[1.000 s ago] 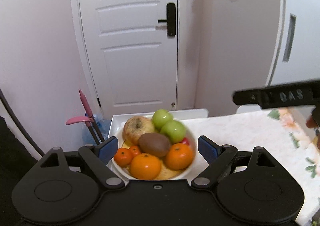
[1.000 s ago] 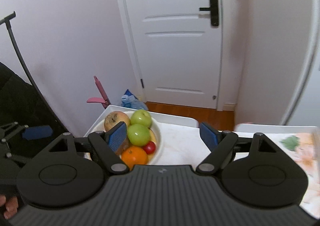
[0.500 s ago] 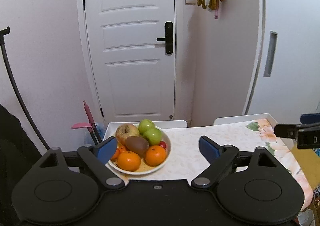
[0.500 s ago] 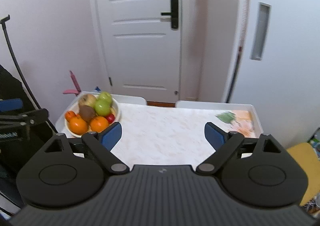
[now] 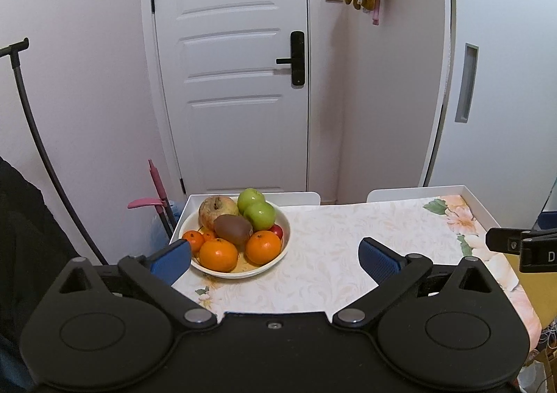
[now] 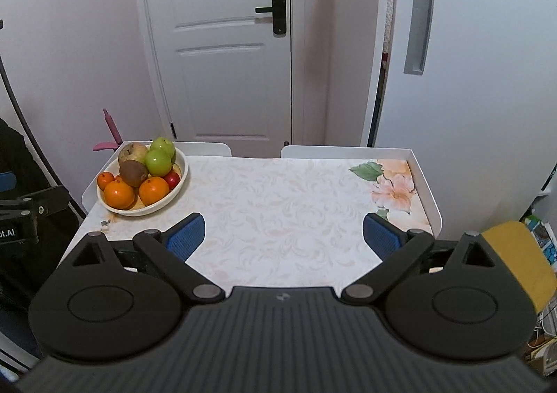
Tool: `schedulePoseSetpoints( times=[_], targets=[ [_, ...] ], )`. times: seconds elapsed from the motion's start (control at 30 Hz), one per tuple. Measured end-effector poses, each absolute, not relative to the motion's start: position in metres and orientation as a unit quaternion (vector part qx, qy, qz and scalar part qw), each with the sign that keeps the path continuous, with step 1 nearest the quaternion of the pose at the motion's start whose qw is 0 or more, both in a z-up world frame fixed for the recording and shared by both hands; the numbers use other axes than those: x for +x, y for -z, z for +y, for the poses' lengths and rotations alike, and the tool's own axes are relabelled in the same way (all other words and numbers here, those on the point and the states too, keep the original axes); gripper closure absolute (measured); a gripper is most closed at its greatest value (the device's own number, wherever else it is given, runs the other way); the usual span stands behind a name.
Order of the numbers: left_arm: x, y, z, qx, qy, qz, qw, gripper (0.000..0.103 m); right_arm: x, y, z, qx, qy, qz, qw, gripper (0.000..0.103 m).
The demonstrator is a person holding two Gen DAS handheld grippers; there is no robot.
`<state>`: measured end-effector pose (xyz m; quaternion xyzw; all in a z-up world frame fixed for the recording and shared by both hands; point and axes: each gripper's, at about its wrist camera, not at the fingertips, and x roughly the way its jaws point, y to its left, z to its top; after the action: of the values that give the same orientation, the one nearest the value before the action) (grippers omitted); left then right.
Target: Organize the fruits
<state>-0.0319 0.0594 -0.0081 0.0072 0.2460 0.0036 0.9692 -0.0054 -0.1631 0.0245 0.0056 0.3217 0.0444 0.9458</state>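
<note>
Now both grippers have pulled back from the bowl (image 5: 240, 271), left gripper (image 5: 275, 257) and right gripper (image 6: 283, 236) spread wide and holding nothing, while the white bowl heaped with oranges, green apples and a kiwi sits at the table's (image 6: 278, 205) left end.

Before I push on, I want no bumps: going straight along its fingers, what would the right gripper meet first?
Likely bare tabletop: the open right gripper points down at it. The fruit bowl sits well left of that line.
</note>
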Motion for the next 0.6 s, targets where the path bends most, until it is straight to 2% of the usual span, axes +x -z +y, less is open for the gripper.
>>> schedulePoseSetpoints(
  times=[0.6],
  targets=[
    [-0.0322,0.0082,0.0574,0.01,-0.001,0.245,0.97,0.0,-0.0023,-0.024,-0.1661,0.013,-0.039,0.326,0.945,0.0]
  ],
)
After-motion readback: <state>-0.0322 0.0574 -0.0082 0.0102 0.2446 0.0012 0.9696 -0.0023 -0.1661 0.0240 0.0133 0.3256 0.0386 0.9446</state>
